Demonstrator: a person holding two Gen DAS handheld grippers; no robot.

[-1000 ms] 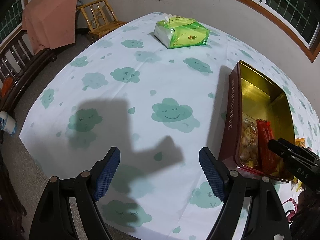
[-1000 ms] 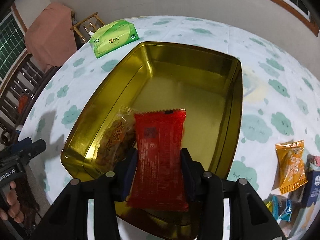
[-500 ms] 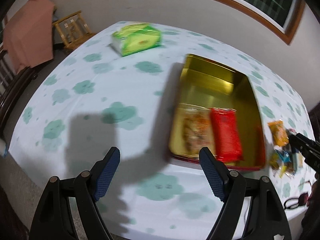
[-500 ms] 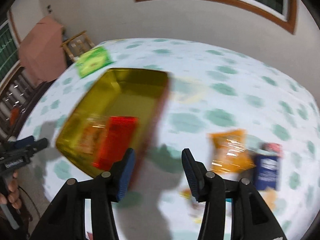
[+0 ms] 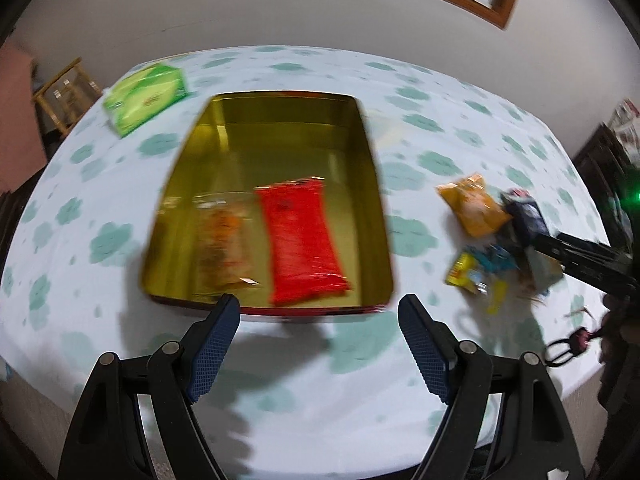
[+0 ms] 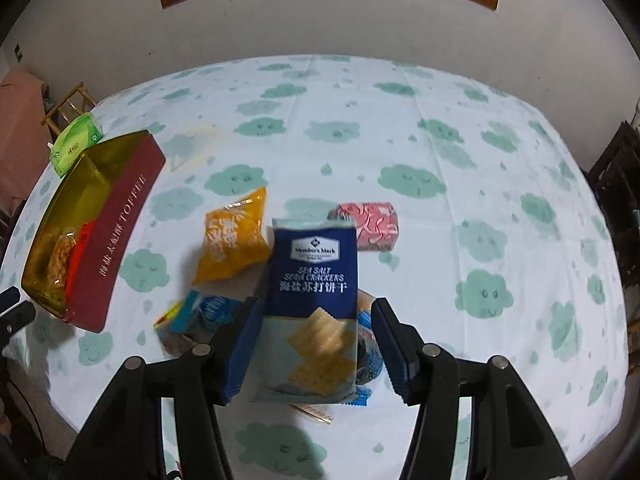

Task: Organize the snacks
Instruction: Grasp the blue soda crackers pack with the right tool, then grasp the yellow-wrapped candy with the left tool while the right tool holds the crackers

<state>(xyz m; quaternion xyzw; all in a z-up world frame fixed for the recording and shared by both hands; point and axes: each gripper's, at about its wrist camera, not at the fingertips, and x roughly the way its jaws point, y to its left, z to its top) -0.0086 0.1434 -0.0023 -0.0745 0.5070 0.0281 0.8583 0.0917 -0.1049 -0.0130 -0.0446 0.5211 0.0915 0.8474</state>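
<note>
Blue sea-salt cracker pack (image 6: 314, 304), pale lower half, square crackers pictured

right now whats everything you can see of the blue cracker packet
The blue cracker packet is a glossy, soft-looking pouch, dark blue on top and pale below, printed with square crackers, a white label panel and "sea salt soda crackers" lettering. It lies flat on the pile of small snacks, long side pointing away from the camera, framed between the right gripper fingers, whose jaws are opening; the pads do not press it. Its upper edge is near the pink packet.
</note>
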